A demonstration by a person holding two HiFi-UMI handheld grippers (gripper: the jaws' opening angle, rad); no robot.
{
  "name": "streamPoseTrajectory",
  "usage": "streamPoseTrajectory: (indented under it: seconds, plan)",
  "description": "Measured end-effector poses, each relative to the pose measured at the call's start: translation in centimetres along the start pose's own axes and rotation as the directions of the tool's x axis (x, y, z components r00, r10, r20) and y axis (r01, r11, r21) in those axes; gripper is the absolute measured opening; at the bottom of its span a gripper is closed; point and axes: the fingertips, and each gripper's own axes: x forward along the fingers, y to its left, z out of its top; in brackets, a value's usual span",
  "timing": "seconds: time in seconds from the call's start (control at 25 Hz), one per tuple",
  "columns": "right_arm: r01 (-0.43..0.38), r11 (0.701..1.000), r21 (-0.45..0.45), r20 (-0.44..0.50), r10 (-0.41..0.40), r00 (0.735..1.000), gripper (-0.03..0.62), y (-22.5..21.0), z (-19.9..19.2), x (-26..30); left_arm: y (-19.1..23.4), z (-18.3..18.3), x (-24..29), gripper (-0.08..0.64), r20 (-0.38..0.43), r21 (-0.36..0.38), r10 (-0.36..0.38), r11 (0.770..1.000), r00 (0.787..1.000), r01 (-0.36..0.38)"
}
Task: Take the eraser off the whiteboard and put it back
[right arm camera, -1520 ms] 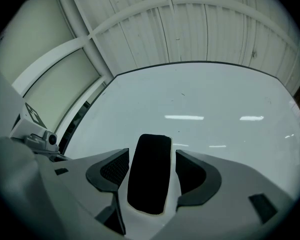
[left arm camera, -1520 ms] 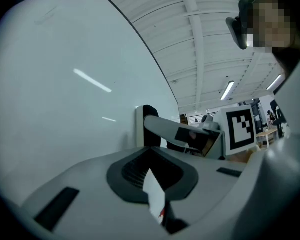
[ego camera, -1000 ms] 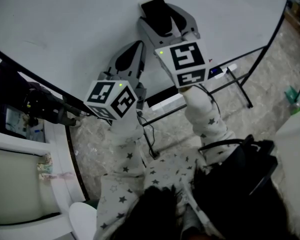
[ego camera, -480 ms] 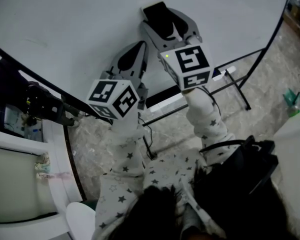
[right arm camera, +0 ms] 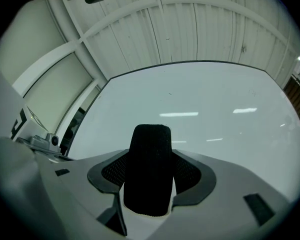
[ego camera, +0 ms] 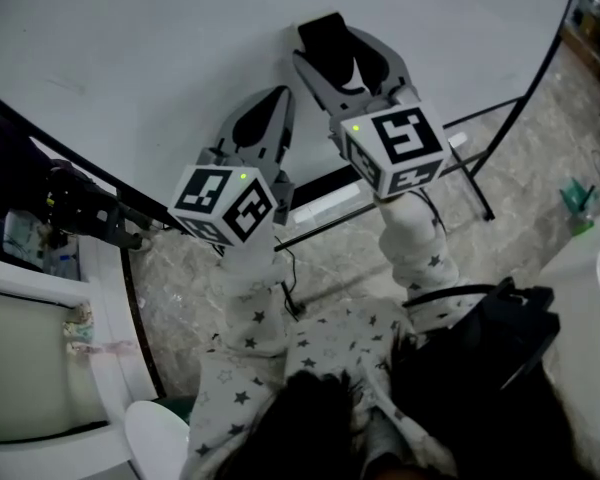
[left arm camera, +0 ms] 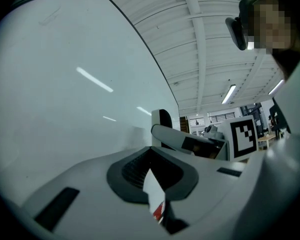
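The black eraser (ego camera: 323,30) sits between the jaws of my right gripper (ego camera: 338,48), which is shut on it, up at the whiteboard (ego camera: 130,38). I cannot tell whether the eraser touches the board. In the right gripper view the eraser (right arm camera: 150,144) stands upright in the right gripper (right arm camera: 152,168), with the whiteboard (right arm camera: 225,104) behind it. My left gripper (ego camera: 270,100) hangs to the left and a little lower, shut and holding nothing. The left gripper view has the left gripper (left arm camera: 152,156) closed, and the eraser (left arm camera: 163,120) beyond it by the whiteboard (left arm camera: 65,109).
The whiteboard's black stand legs (ego camera: 480,178) spread over the stone floor, with a white power strip (ego camera: 450,144) under them. A black bag (ego camera: 480,343) lies at the lower right. White furniture (ego camera: 40,358) stands at the left. A green item (ego camera: 578,194) lies at the right edge.
My right gripper has drifted slightly right with the eraser and rolled a little. The left gripper has stayed where it was.
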Motion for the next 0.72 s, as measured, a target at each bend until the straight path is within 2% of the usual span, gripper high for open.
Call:
streamPoseTrajectory:
  seconds: [0.24,0.48,0.72]
  plan:
    - [-0.035,0.998,0.047,-0.029,0.036,0.999,0.258,0.6,-1.1,0.0,0.7,-0.5,-0.5,0.002,-0.019,-0.016,0.028,0.999,0.999,-0.028]
    - [-0.061,0.993,0.106,-0.05,0.066,0.997,0.258,0.9,-1.8,-0.1,1.1,-0.6,-0.7,0.002,-0.03,-0.066,0.032,0.997,0.999,-0.034]
    - [-0.08,0.987,0.139,-0.065,0.089,0.994,0.258,1.2,-2.4,-0.1,1.4,-1.3,-0.8,0.002,-0.048,-0.084,0.031,0.996,0.998,-0.035]
